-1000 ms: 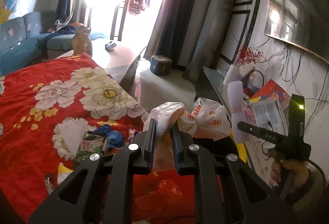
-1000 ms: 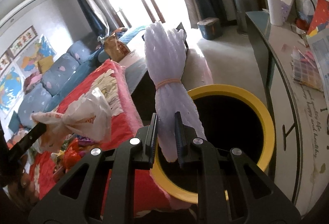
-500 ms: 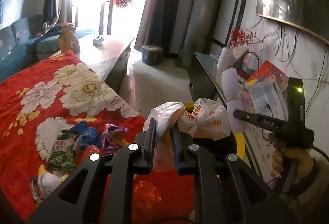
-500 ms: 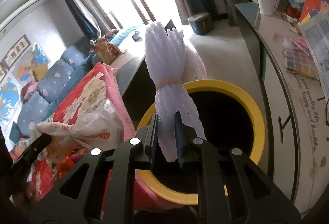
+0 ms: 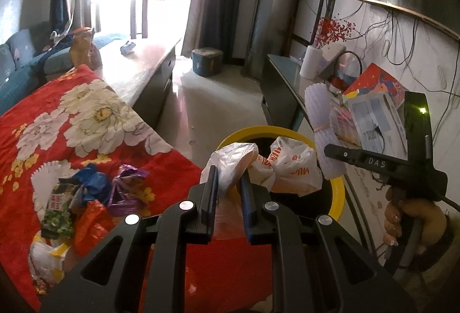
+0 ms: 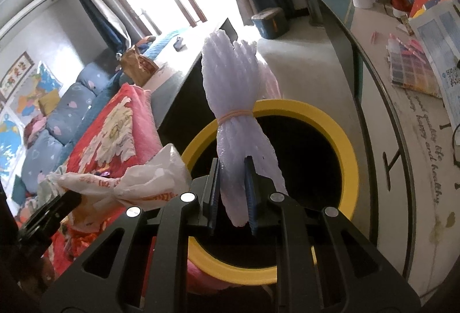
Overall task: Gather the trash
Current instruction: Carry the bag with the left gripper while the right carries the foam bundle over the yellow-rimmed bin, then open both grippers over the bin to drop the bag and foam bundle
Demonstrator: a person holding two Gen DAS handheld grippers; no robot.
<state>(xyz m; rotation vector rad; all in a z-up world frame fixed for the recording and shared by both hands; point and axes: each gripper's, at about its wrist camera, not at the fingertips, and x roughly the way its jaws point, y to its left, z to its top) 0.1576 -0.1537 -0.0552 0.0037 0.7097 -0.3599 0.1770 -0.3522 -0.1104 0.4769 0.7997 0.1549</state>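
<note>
My left gripper (image 5: 228,178) is shut on a crumpled white plastic bag (image 5: 287,166) with orange print, which hangs over the near rim of a yellow-rimmed black bin (image 5: 247,130). In the right wrist view that plastic bag (image 6: 135,183) sits at the bin's left edge. My right gripper (image 6: 232,166) holds a white foam-net bundle (image 6: 233,77) tied with a rubber band, upright over the bin's (image 6: 345,140) dark mouth. Its jaws are opening, with the pads still against the bundle's lower end. From the left wrist view the foam bundle (image 5: 319,111) stands at the bin's right side.
A red floral blanket (image 5: 72,111) lies left of the bin, with several snack wrappers (image 5: 86,198) on it. A side table (image 6: 402,111) with papers and a vase runs along the right wall. A long wooden table (image 5: 138,60) and a blue box (image 5: 207,60) lie beyond.
My left gripper carried the plastic bag forward and down until it hangs over the bin's yellow rim. The right gripper sank slightly toward the bin, and its jaws stand a little wider.
</note>
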